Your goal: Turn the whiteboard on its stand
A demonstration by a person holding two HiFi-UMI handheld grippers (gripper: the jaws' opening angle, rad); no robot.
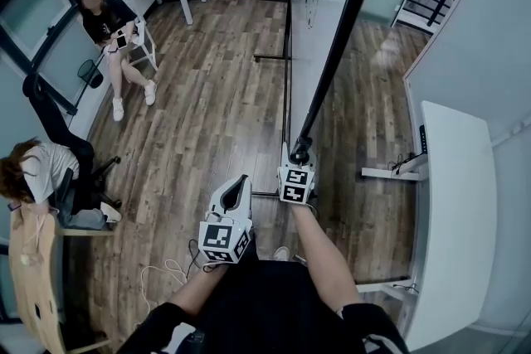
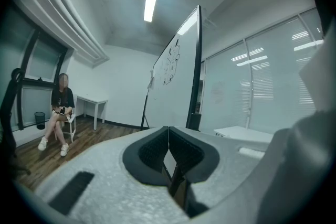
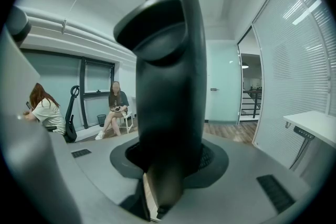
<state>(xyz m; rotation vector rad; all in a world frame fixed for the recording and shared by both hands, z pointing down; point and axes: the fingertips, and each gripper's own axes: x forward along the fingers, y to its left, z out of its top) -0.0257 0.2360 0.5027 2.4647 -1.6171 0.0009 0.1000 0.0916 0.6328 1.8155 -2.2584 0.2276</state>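
Left hand-held gripper (image 1: 241,181) is clenched shut on nothing; just beside it, the right hand-held gripper (image 1: 298,152) grasps the whiteboard's (image 1: 342,37) dark edge frame.

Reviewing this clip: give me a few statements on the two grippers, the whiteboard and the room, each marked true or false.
1. The right hand-held gripper is clamped on the whiteboard's black frame. True.
2. The left hand-held gripper grips the whiteboard too. False: its jaws are together with nothing between them, and it is apart from the board.
3. The whiteboard is lying down. False: it is upright on its stand.
4. Two other people are seated in the room. True: a person on a white chair by the wall, and a second person at a wooden desk.
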